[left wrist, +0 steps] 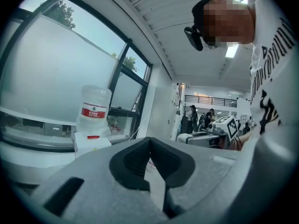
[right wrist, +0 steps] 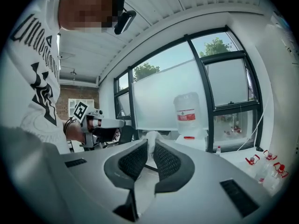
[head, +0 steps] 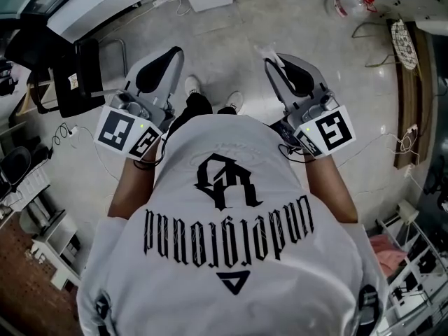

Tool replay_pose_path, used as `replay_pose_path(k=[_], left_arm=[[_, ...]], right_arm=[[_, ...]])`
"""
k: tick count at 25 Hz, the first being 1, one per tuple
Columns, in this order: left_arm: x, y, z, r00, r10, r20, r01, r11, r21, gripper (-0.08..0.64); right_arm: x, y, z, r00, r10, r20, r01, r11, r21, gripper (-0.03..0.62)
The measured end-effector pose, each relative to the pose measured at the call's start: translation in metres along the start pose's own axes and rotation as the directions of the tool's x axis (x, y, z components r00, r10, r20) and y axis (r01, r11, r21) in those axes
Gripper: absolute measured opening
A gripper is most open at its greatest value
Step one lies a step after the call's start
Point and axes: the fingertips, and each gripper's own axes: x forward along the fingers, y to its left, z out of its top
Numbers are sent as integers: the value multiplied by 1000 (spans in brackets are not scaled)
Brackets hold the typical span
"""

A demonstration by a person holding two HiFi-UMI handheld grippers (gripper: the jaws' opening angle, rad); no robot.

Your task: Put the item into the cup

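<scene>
White and crumpled, a thin wad (right wrist: 152,135) of paper or plastic sat pinched between the jaws of the right gripper (right wrist: 150,149), which were closed narrowly on it so that its top poked out past the tips. The left gripper (left wrist: 150,146) had its jaws brought together, pads meeting at the tips with nothing between them. Both were held out level in front of the person's white shirt (head: 231,257), well apart, above a pale floor (head: 231,40).
</scene>
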Motion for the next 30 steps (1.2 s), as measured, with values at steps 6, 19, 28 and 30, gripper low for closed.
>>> replay_pose_path(k=[6,19,28,30], left_arm=[[-5,27,1,1000,2,11,-2,1000,-11,12],[-16,127,32,993,-112,31,112,994,11,12],[-32,183,38,985,-173,30,173,985,7,12],[-34,190,38,984,-176,29,176,984,4,12]], right_arm=[[28,-2,4,1000,-7,-10,7,1000,-11,46],[118,17,35,994,-112,-5,111,993,-29,46],[169,30,46,985,-171,-18,170,984,-47,46],[176,28,45,983,-180,-27,179,983,-42,46]])
